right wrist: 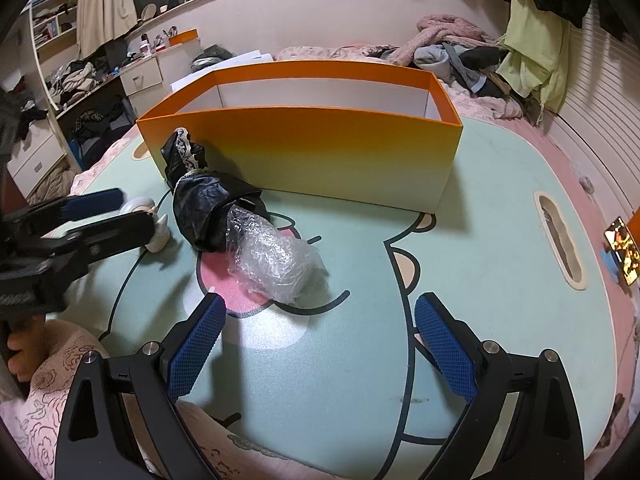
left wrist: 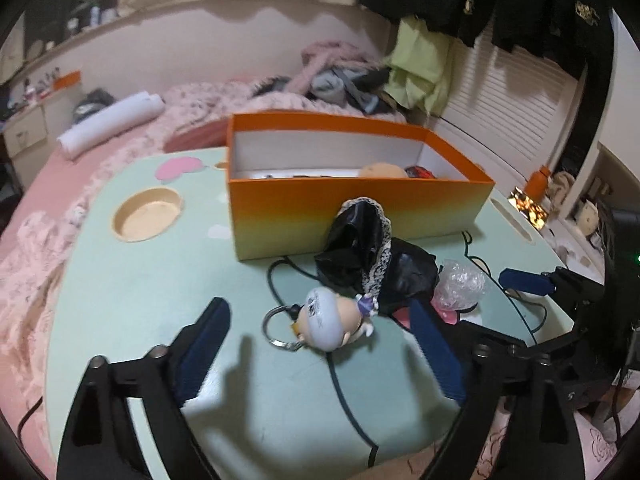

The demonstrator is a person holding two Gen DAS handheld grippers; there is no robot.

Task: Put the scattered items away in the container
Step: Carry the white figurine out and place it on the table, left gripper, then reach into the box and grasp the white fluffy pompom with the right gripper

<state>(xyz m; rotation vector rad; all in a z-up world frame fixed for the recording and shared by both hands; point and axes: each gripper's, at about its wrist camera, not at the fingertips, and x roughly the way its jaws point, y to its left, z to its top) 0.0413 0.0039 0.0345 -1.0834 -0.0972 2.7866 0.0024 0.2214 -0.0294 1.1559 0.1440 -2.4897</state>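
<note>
Keychain doll (left wrist: 334, 322) sits on the bench (left wrist: 132, 288) between the spread fingers of the left tool (left wrist: 322, 334), lined up for a grab toward the orange box (left wrist: 352, 216), while the right tool (right wrist: 320, 334) hangs spread and empty near the bubble wrap (right wrist: 272, 256).

Box (left wrist: 356, 216): orange at rim, fading to yellow then pale near base; white inside. Tabletop (left wrist: 140, 300): pale mint green with a cartoon face, dark outlines, pink patches, cream ear shapes. Pouch (left wrist: 360, 248): glossy black, trimmed in white-and-black lace. Bubble wrap (right wrist: 272, 256): clear, glinting white. Figurine keychain (left wrist: 332, 320): grey-white cap with dark lettering, peach face, silver ring. Gripper pads (right wrist: 196, 356): textured blue on black frames. Bedding (left wrist: 32, 240): pink, floral print.
</note>
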